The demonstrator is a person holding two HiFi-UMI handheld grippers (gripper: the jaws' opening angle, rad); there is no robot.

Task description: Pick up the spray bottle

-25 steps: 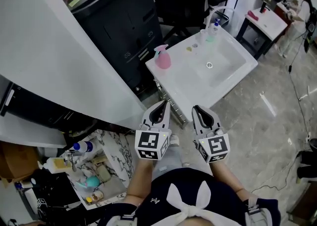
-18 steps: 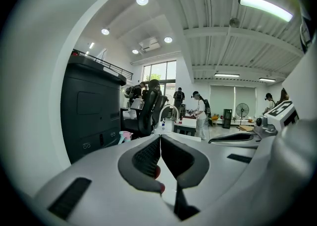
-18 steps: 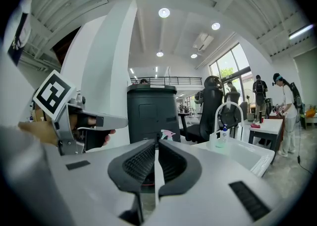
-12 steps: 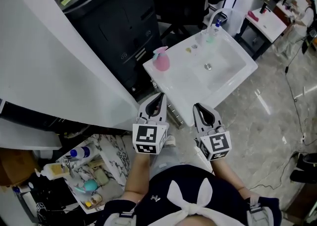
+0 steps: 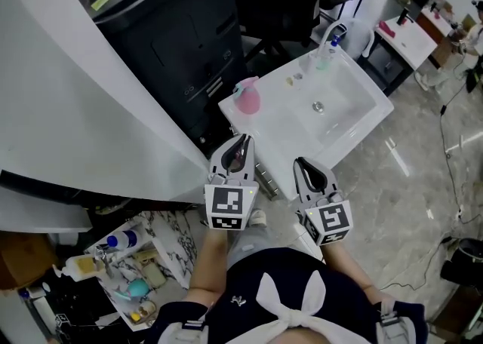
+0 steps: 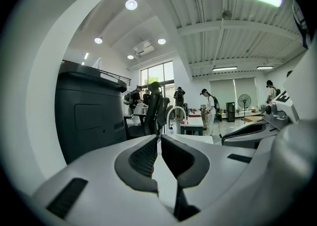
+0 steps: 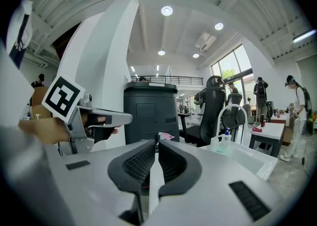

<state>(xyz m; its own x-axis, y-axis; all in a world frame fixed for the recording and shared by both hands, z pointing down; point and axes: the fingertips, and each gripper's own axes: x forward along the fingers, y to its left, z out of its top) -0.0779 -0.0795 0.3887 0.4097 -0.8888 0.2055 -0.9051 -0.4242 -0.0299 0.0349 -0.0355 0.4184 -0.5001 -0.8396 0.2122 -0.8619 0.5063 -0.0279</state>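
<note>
One pink spray bottle (image 5: 247,97) stands upright on the left corner of the white sink (image 5: 283,130), ahead of both grippers and well apart from them. Left gripper (image 5: 242,140) is nearer and almost in line; right gripper (image 5: 300,164) is off to the side. Both jaws closed together, nothing held. One soap pump bottle (image 5: 326,54) by the tap

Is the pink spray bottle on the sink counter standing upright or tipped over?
Upright. The pink spray bottle stands on its base on the white sink counter, trigger head on top.
</note>
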